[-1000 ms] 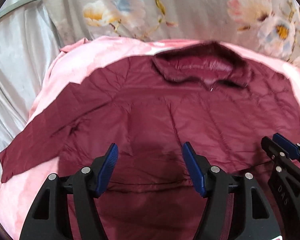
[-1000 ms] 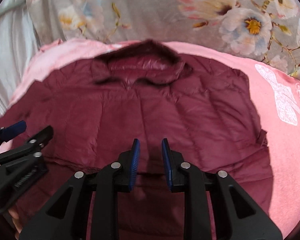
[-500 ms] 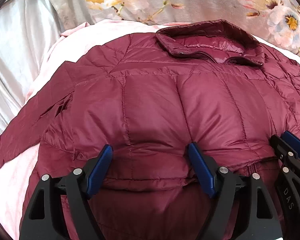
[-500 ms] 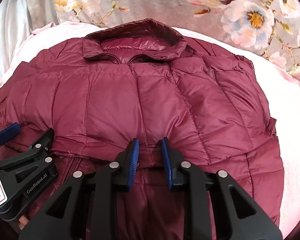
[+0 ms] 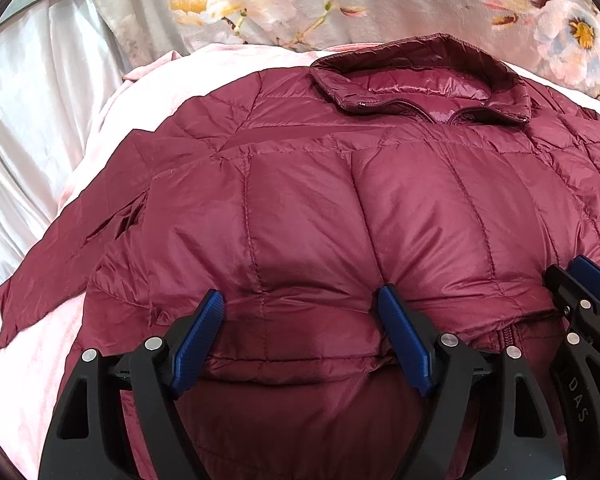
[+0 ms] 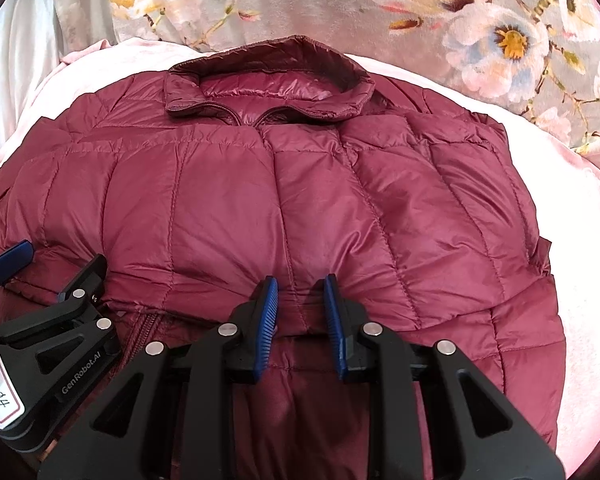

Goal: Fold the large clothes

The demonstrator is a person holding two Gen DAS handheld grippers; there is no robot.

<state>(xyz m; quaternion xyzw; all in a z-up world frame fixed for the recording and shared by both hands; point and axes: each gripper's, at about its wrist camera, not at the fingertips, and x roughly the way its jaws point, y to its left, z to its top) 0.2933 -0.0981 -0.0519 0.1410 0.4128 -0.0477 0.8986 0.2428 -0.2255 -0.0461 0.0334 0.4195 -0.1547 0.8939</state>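
Item: your left gripper (image 5: 300,312), jaws wide, empty, resting on the folded hem; your right gripper (image 6: 300,300), jaws narrow, pinching a ridge of that hem. Item: maroon puffer jacket (image 6: 300,200) on the pink blanket (image 6: 580,300), long axis running straight ahead from both grippers to the collar (image 6: 268,76), left sleeve (image 5: 80,264) splayed outward.

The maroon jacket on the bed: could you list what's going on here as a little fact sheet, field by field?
garment: maroon quilted jacket, front up, collar at the far end
surface: pink blanket with a floral quilt beyond it
left sleeve: spread out flat to the side
fold state: lower part bunched up over the middle
left gripper: open wide, fingers either side of the bunched fabric
right gripper: narrow gap, fabric fold between the pads; firm grip cannot be confirmed
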